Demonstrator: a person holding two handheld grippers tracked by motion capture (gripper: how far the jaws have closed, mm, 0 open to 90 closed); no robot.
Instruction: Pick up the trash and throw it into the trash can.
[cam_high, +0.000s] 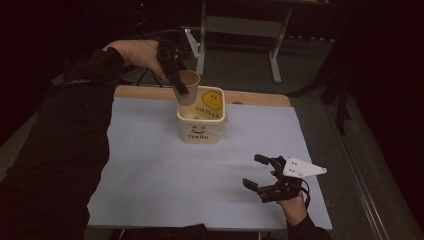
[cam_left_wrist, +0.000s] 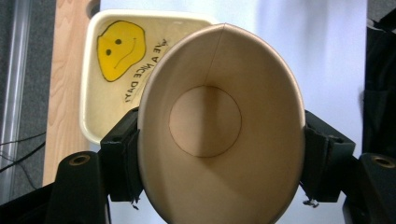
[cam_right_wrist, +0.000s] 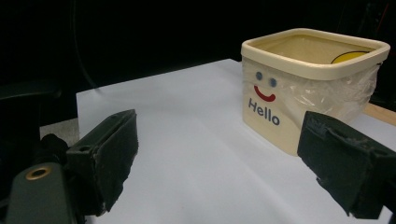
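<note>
Right hand-held gripper (cam_high: 261, 173) low at near right of white-covered bench (cam_high: 150, 170), jaws spread wide, empty. Left hand-held gripper (cam_high: 175, 80) clamped on tilted brown paper cup (cam_left_wrist: 219, 135), mouth toward camera, above cream "Hello" tub (cam_high: 202, 125) with yellow smiley inside.

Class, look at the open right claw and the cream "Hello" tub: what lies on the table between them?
Nothing but bare white sheet. In the high view and the right gripper view, the stretch from the right claw to the tub holds no object.
</note>
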